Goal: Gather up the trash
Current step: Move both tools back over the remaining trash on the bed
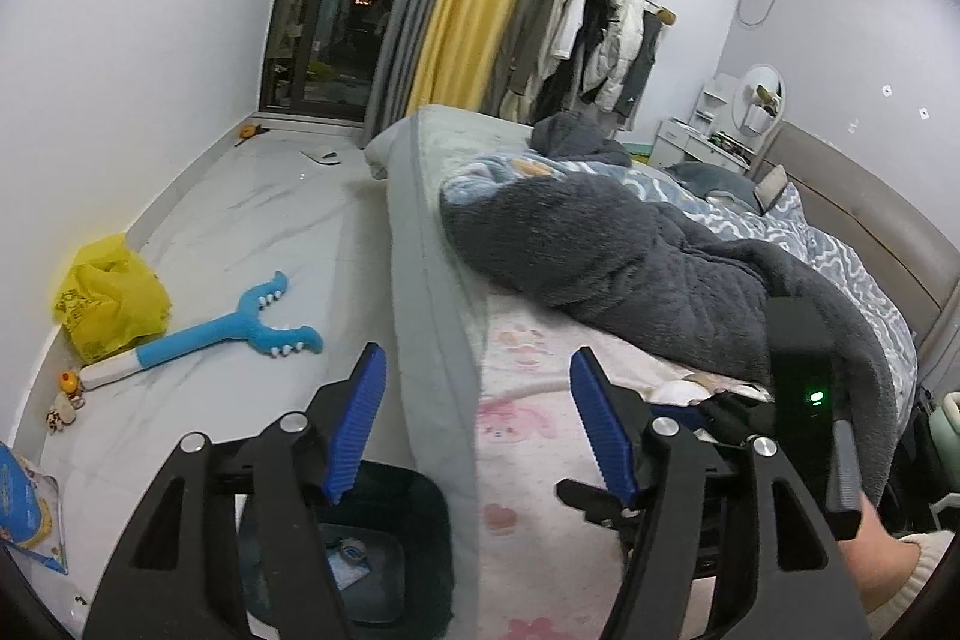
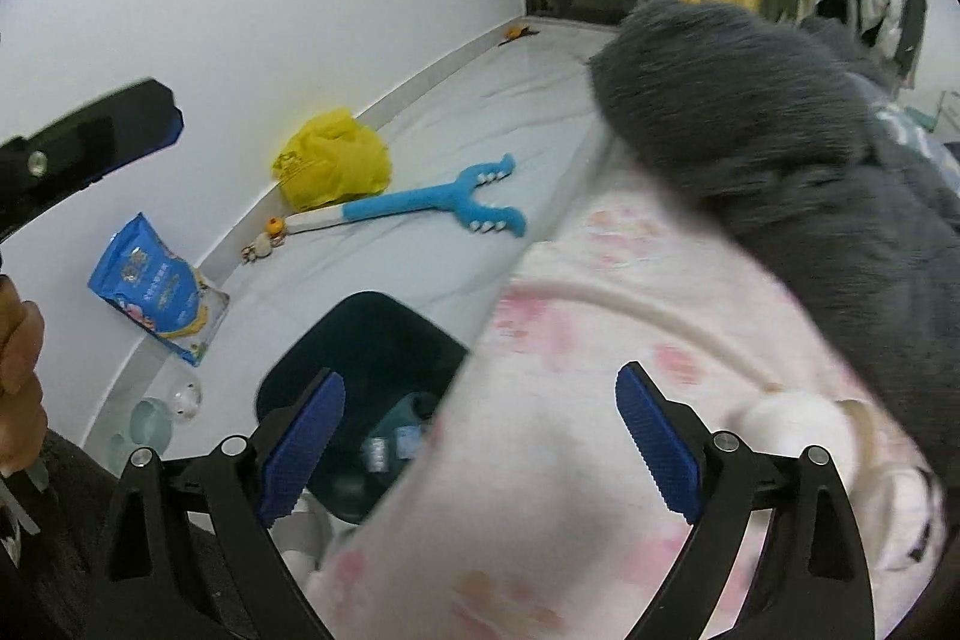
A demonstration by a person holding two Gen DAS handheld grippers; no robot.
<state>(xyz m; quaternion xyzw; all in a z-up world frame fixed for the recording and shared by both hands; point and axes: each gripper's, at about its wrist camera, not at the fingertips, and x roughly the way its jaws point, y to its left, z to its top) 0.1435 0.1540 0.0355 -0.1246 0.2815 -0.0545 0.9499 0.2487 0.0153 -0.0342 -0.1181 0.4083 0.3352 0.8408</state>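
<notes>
1. Currently left gripper (image 1: 477, 430) and right gripper (image 2: 480, 451) are both hanging wide apart, gripping nothing, above the black plastic trash bin (image 2: 372, 340) beside the bed.
2. Bin is already holding scraps, probably a drop point.
3. Farther off, crumpled yellow plastic bag (image 1: 108, 304) is sitting against the wall, a likely next pickup.

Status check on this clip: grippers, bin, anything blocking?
Left gripper and right gripper open, empty. Black trash bin on floor by bed, some trash inside. Pink-patterned bedsheet overhangs bin's near side.
</notes>
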